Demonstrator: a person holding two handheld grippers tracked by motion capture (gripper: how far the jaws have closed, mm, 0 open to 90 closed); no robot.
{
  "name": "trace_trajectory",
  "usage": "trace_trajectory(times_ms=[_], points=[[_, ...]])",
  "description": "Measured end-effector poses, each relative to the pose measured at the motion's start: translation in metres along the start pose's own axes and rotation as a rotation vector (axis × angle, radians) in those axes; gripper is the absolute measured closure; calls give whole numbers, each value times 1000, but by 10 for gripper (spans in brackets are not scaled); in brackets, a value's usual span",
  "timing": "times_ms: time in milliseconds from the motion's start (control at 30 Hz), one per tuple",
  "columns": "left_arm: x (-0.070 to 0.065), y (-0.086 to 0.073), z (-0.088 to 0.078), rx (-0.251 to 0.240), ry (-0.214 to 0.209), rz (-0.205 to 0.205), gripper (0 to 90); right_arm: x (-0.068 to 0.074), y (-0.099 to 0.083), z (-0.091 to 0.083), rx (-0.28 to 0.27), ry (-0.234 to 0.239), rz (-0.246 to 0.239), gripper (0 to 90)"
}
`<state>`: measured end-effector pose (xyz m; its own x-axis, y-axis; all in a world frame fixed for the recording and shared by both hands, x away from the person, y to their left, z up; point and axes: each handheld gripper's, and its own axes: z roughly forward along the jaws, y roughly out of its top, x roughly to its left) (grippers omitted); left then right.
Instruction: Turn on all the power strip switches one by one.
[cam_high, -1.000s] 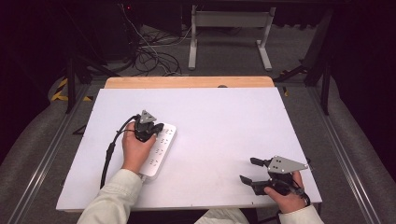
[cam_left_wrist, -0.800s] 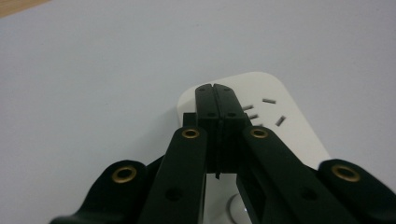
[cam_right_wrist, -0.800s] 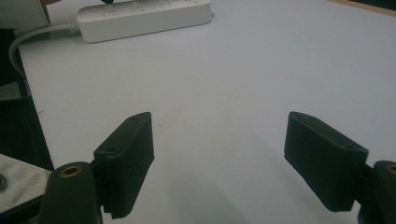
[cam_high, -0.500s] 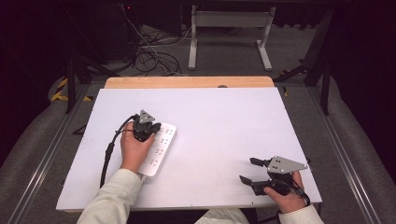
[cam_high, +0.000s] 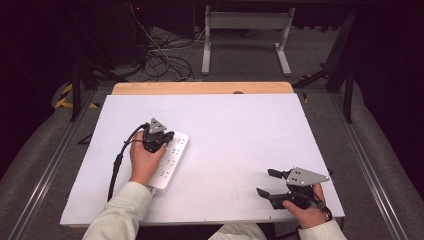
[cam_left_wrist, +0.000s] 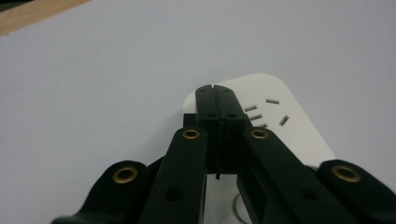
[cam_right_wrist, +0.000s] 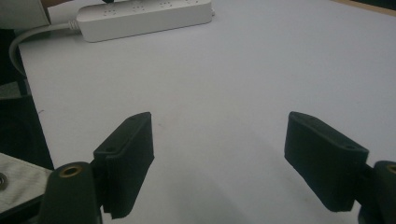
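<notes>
While the person sits at the 6 o'clock edge of the white table (cam_high: 240, 135), each hand holds 1 gripper. The left gripper (cam_high: 159, 139) rests on the far end of a white power strip (cam_high: 170, 162), which lies at about 8 o'clock from the middle of the table, its long side running from 7 o'clock toward 1 o'clock. In the left gripper view its 2 black jaws are pressed together with only a thin line between them, and nothing is seen clamped there; the tips lie over the rounded end of the strip (cam_left_wrist: 285, 121), next to a group of socket slots. Whether the tips really touch the plastic I cannot say for sure, because the view is too close. A black cable (cam_high: 119, 162) trails from this gripper along the strip's 9 o'clock side.

The right gripper (cam_high: 267, 182) is at about 5 o'clock on the table, well apart from the strip, held by the right hand (cam_high: 307, 210). Its jaws stand wide apart over bare table and hold nothing. In the right gripper view the strip (cam_right_wrist: 144, 16) lies far off at 11 o'clock, with its white cord (cam_right_wrist: 32, 35) bending away at its end.
</notes>
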<state>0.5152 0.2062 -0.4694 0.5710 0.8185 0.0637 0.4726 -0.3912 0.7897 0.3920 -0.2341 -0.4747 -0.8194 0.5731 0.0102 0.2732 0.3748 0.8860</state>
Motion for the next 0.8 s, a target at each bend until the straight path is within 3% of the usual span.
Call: trace_trajectory(times_ms=[300, 633, 800], points=[[-1, 0, 2, 1, -12, -19, 900, 0, 0, 0, -1, 0, 1, 241], [0, -1, 3, 3, -21, -74, 900, 0, 0, 0, -1, 2, -1, 241], [-2, -2, 4, -1, -16, -77, 900, 1, 0, 0, -1, 2, -4, 241]])
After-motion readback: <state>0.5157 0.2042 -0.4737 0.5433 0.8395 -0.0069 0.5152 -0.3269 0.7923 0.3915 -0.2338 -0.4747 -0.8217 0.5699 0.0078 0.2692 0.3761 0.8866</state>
